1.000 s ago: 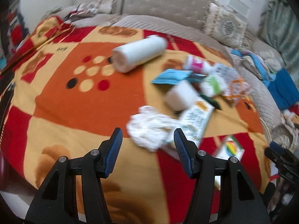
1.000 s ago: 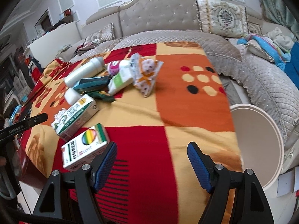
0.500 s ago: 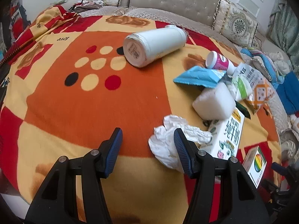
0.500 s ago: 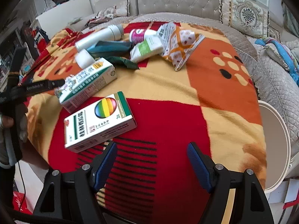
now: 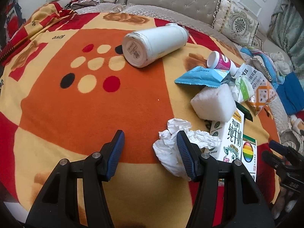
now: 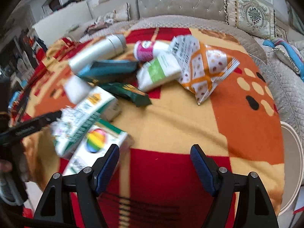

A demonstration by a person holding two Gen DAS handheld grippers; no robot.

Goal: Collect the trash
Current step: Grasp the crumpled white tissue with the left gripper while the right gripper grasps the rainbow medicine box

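Observation:
A crumpled white tissue lies on the patterned blanket. My left gripper hangs open just above it, and its right finger covers part of the tissue. Beyond lie a milk carton, a rainbow-printed box, a white foam block, a blue wrapper and a white bottle. My right gripper is open over bare blanket, with the rainbow box beside its left finger. The left view also shows the right gripper at its right edge.
A white bin stands at the blanket's right edge. An orange-and-white snack bag, a green-labelled packet and a pink-labelled bottle lie further back. A grey sofa with cushions runs behind.
My left gripper came lower and nearer the blanket, so the tissue shifted from between its fingers to behind the right one. My right gripper swung left toward the boxes.

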